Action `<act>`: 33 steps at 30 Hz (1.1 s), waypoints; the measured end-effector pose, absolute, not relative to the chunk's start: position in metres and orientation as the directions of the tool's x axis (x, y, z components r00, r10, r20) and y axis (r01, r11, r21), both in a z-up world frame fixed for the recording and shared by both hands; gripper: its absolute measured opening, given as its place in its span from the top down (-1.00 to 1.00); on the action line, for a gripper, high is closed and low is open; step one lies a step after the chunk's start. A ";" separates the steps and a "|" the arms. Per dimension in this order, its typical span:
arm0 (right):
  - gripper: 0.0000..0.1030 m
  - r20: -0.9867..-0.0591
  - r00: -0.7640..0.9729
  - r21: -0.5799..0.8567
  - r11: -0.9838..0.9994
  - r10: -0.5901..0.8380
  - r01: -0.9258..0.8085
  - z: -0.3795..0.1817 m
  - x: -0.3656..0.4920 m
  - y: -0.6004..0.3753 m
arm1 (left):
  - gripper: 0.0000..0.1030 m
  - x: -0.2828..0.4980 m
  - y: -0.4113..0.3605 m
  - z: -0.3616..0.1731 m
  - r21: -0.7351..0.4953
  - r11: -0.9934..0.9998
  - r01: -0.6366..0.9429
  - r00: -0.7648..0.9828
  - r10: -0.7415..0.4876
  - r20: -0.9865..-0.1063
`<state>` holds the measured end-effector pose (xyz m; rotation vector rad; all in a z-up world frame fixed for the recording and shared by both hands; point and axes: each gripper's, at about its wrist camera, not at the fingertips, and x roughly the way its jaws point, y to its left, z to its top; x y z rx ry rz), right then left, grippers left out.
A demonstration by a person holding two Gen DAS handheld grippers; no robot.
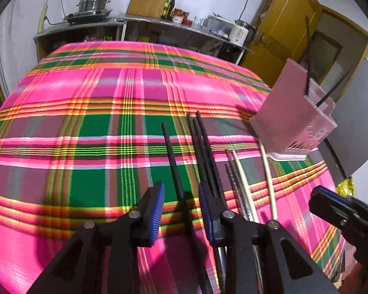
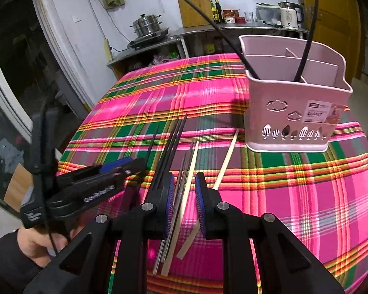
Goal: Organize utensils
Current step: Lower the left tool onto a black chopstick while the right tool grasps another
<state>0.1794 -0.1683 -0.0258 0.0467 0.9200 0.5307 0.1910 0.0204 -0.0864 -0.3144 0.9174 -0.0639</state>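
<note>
Black chopsticks (image 1: 203, 147) and pale ones (image 2: 191, 169) lying loose on plaid cloth (image 1: 85, 122), centre frame. Pink basket (image 2: 294, 112) upper right (two black sticks inside). Left gripper (image 1: 181, 210) open around one black stick; right gripper (image 2: 185, 203) open, astride pale chopstick, gripping nothing.

The chopsticks' (image 1: 203, 152) near ends run hidden under the left gripper's fingers (image 1: 209, 210). The basket's (image 1: 294, 112) compartments face away in the left view. Its label (image 2: 319, 114) is too small to read beyond "BASKET".
</note>
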 end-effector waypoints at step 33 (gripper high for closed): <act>0.81 -0.827 0.405 0.210 0.882 0.391 -0.423 -0.083 0.244 -0.091 | 0.83 0.180 0.075 -0.093 -0.264 0.947 -0.182 0.645 -0.088 -0.759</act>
